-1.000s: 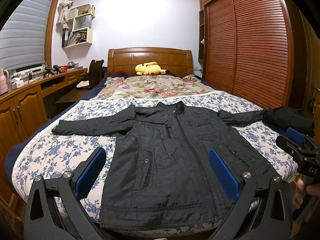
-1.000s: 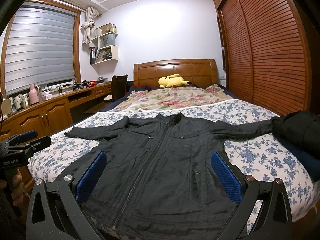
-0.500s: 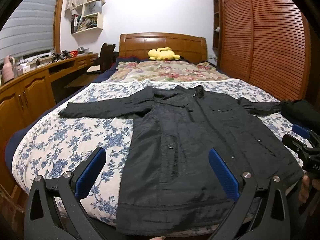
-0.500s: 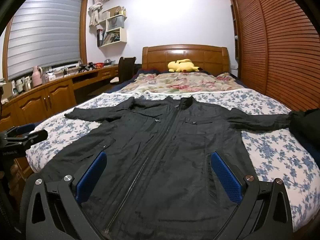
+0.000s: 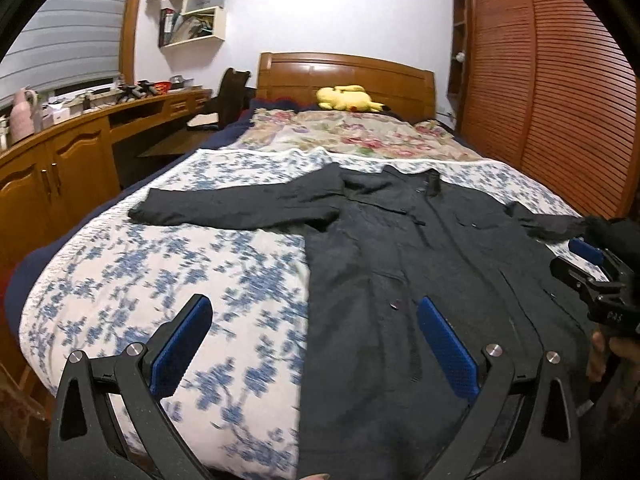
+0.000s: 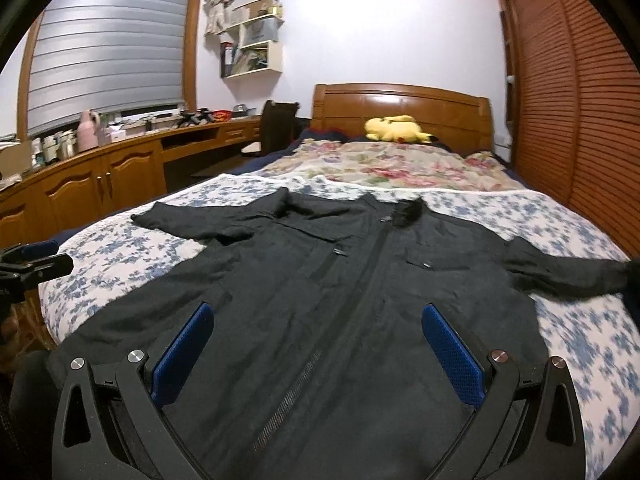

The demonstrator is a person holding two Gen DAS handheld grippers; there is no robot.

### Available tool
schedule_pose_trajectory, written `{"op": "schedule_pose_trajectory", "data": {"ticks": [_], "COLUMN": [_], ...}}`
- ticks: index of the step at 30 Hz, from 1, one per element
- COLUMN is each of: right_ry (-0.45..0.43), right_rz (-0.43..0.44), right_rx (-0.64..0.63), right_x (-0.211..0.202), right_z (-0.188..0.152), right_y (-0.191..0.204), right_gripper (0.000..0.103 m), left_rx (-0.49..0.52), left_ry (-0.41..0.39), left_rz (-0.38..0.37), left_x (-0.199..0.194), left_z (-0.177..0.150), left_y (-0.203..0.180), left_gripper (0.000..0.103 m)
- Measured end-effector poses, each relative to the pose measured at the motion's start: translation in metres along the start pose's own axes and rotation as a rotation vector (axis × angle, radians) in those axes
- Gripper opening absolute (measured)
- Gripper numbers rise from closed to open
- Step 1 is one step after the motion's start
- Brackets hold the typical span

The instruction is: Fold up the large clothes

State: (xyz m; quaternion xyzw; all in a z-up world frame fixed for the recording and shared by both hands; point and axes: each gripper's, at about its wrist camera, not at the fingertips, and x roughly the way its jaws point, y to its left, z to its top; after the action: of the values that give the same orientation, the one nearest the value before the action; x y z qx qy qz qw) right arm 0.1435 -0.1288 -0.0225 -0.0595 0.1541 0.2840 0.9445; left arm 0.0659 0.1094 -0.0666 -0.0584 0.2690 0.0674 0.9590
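So far nothing folded: black jacket lies flat, front up, sleeves spread wide across bed, hem at foot edge, collar toward headboard. All folds left.
Left tool hovers low over foot edge beside jacket's side, blue pads wide apart, empty. Right tool hovers above lower jacket front, pads apart, holding nothing.

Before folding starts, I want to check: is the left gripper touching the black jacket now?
Cannot tell. In the left wrist view the left gripper is open above the black jacket, but neither view shows a clear gap or contact.
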Motion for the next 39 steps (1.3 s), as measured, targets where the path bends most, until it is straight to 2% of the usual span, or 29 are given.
{"op": "schedule_pose_trajectory", "data": {"ticks": [4, 9, 14, 18, 23, 28, 32, 35, 37, 39], "right_ry": [0.008, 0.067, 0.149, 0.205, 0.258, 0.272, 0.276, 0.275, 0.278, 0.282], "right_rz": [0.053, 0.122, 0.138, 0.145, 0.15, 0.16, 0.153, 0.146, 0.146, 0.146], "right_rx": [-0.02, -0.047, -0.087, -0.109, -0.082, -0.054, -0.048, -0.053, -0.056, -0.058], "right_x": [0.022, 0.06, 0.1, 0.113, 0.122, 0.118, 0.126, 0.134, 0.135, 0.138], "right_z": [0.009, 0.01, 0.006, -0.005, -0.01, -0.008, -0.002, -0.003, -0.003, -0.003], "right_y": [0.005, 0.016, 0.022, 0.019, 0.007, -0.008, -0.001, 0.011, 0.012, 0.016], "right_gripper": [0.103, 0.103, 0.103, 0.103, 0.103, 0.103, 0.103, 0.103, 0.103, 0.103], "left_rx": [-0.03, -0.061, -0.038, -0.048, -0.087, -0.083, -0.051, -0.053, -0.071, -0.106], "left_ry": [-0.006, -0.005, 0.042, 0.088, 0.146, 0.152, 0.166, 0.179, 0.193, 0.217], "left_rz": [0.034, 0.063, 0.1, 0.085, 0.029, -0.006, -0.015, -0.061, -0.091, -0.113], "left_x": [0.008, 0.027, 0.053, 0.072, 0.107, 0.136, 0.163, 0.183, 0.199, 0.215], "left_z": [0.007, 0.012, 0.018, 0.023, 0.032, 0.046, 0.058, 0.069, 0.076, 0.08], "left_y": [0.017, 0.04, 0.064, 0.083, 0.105, 0.113, 0.112, 0.111, 0.112, 0.115], "left_gripper": [0.103, 0.103, 0.103, 0.103, 0.103, 0.103, 0.102, 0.092, 0.077, 0.072]}}
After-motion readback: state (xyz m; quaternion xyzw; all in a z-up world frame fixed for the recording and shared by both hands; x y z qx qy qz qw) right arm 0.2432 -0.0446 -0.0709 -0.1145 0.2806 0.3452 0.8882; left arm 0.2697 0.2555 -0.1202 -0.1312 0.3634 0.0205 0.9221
